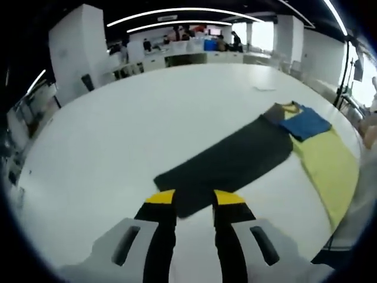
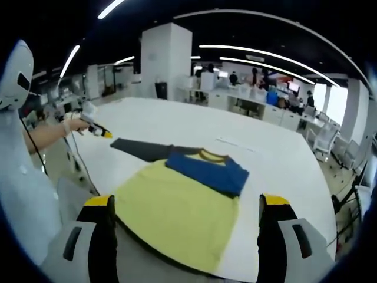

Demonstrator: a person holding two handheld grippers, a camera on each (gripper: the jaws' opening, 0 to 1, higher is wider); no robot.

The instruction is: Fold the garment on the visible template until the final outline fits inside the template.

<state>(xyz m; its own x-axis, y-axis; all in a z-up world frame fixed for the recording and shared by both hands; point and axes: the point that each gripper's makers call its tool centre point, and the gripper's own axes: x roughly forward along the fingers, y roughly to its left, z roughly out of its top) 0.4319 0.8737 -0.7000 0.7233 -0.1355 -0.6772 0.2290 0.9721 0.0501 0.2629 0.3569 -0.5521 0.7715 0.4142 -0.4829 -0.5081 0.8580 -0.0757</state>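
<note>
The white desk (image 1: 118, 147) carries one garment (image 2: 177, 212) — a shirt with a yellow body, a blue sleeve (image 2: 206, 171) and a dark grey sleeve (image 1: 230, 162). It lies flat near the desk's edge, on the person's side. I judge the fold barely begun: the blue sleeve is already laid across the chest, while the dark sleeve stretches straight out over the desk and the yellow body is unfolded. What is left — the dark sleeve brought in, then the body doubled. No separate template outline can be made out.

One garment, two sleeves, two tongs. The left tongs (image 1: 194, 200) stand narrowly parted just at the tip of the dark sleeve, gripping nothing. The right tongs (image 2: 185, 206) gape wide over the yellow hem, empty.
</note>
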